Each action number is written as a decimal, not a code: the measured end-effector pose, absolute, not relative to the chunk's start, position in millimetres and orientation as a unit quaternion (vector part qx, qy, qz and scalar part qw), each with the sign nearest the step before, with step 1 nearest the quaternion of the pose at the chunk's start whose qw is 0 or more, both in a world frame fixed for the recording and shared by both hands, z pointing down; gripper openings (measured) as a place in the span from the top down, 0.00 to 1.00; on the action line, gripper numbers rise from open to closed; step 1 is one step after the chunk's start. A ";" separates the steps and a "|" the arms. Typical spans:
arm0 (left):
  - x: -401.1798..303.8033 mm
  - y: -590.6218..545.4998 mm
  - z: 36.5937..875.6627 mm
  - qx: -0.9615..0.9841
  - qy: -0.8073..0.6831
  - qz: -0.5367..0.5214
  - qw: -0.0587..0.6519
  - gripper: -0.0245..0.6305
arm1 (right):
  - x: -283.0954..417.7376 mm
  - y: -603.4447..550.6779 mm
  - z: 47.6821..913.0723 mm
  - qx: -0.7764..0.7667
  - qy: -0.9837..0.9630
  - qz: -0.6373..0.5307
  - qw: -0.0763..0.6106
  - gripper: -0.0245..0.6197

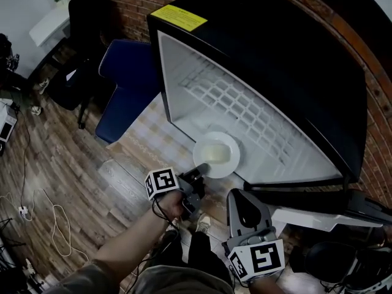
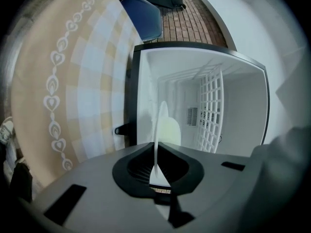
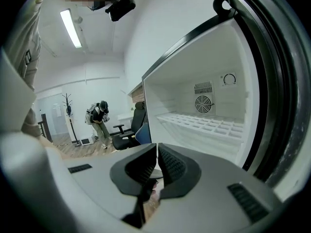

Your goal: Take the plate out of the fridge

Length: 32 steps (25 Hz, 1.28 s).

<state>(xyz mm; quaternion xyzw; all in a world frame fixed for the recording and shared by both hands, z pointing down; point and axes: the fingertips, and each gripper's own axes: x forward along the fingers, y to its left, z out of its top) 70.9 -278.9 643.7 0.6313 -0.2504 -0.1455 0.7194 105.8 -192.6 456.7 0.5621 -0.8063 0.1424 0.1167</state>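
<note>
Left gripper point(image 1: 197, 171) has its fingers clamped on the near rim of the white plate point(image 1: 215, 154); the plate sits at the front edge of the open fridge point(image 1: 275, 60) compartment; right gripper point(image 3: 156, 154) fingers are together on nothing, just outside the fridge

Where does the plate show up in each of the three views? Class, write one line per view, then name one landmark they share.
Head view: plate at centre, its near rim in the shut jaws of the left gripper.
Left gripper view: plate edge-on at centre, rising from between the jaws.
Right gripper view: not clearly in it.
Shared landmark: the white gridded fridge shelf.
</note>
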 end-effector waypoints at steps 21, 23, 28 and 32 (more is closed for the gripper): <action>-8.9 -254.8 543.0 0.646 -0.290 -0.175 0.684 0.92 | 68.8 -196.1 356.4 0.518 -0.851 0.037 0.080 0.91; -17.3 -253.4 531.3 0.649 -0.294 -0.180 0.679 0.92 | 64.0 -197.9 347.1 0.512 -0.855 0.035 0.072 0.91; -41.5 -252.1 500.4 0.651 -0.305 -0.201 0.665 0.92 | 49.0 -201.5 324.0 0.493 -0.868 0.028 0.053 0.91; -64.5 -251.0 474.4 0.655 -0.312 -0.222 0.652 0.92 | 36.4 -203.5 308.7 0.477 -0.878 0.014 0.044 0.91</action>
